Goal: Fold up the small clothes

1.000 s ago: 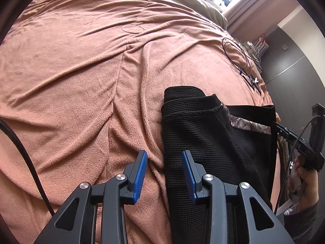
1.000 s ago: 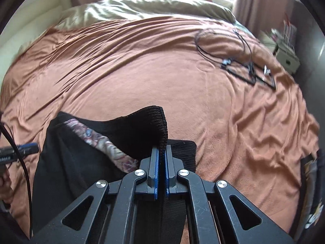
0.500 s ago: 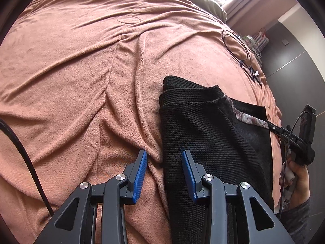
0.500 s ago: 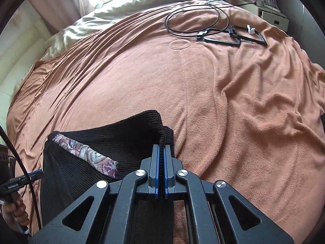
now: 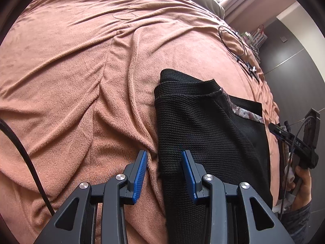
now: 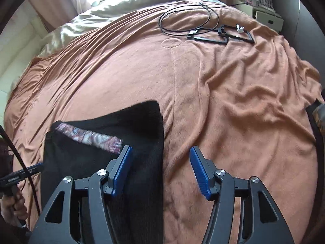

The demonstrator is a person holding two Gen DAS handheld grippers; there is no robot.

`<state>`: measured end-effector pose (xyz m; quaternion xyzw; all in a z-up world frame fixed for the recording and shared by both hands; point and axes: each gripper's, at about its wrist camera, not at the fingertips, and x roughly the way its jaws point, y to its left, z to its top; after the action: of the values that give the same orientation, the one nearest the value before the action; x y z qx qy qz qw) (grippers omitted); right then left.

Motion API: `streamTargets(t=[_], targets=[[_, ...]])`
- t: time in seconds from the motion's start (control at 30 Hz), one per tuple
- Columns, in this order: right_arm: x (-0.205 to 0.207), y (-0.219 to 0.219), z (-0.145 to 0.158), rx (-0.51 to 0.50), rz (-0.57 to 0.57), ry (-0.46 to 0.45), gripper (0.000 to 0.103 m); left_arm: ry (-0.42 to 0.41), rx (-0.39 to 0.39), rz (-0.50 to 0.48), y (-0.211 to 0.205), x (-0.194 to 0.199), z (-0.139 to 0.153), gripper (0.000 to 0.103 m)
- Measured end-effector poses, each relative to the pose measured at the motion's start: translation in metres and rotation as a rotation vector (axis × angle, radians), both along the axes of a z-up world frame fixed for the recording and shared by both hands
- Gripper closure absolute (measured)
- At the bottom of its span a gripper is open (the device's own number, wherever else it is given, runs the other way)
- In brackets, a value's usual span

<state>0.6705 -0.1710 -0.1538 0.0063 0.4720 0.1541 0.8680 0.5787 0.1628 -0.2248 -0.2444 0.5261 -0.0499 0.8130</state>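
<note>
I see a black knit garment (image 5: 203,126) with a paisley-like band (image 6: 91,137) in pink, grey and maroon, lying on a terracotta-orange blanket (image 5: 81,71). My tongs (image 6: 160,162) are black with blue pads (image 6: 121,166). At upper left, an olive-beige duvet (image 6: 121,10).

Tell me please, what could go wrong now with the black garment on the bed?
1. The right gripper is opening, with the black garment edge between its jaws; the released fold may slide open.
2. The left gripper is open astride the garment's edge and the blanket; closing could pinch both.
</note>
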Motion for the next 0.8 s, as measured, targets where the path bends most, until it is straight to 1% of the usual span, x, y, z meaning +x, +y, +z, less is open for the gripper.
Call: streamTargets(t=[0.13,0.27,0.4,0.5,0.63,0.73,0.8], targets=[[-0.024,-0.019,-0.001,0.027,0.002,0.036,0.046,0.005,-0.011,-0.014,-0.005,-0.007,0.003,0.065],[-0.051,-0.032,-0.005,0.06,0.021,0.076,0.046,0.028,0.01,-0.04,-0.017,-0.015,0.003,0.065],[-0.078,-0.046,-0.009,0.089,0.033,0.109,0.047,0.045,0.038,-0.046,-0.026,-0.021,0.001,0.065],[-0.098,-0.055,-0.011,0.102,0.041,0.131,0.05,0.053,0.036,-0.044,-0.028,-0.023,0.0,0.065],[-0.119,-0.064,-0.01,0.107,0.042,0.135,0.05,0.056,0.043,-0.048,-0.03,-0.029,0.0,0.065],[-0.132,-0.072,-0.008,0.126,0.031,0.135,0.05,0.063,0.029,-0.041,-0.032,-0.035,0.0,0.065],[-0.14,-0.076,-0.004,0.125,0.02,0.117,0.051,0.066,0.021,-0.039,-0.034,-0.039,0.0,0.065]])
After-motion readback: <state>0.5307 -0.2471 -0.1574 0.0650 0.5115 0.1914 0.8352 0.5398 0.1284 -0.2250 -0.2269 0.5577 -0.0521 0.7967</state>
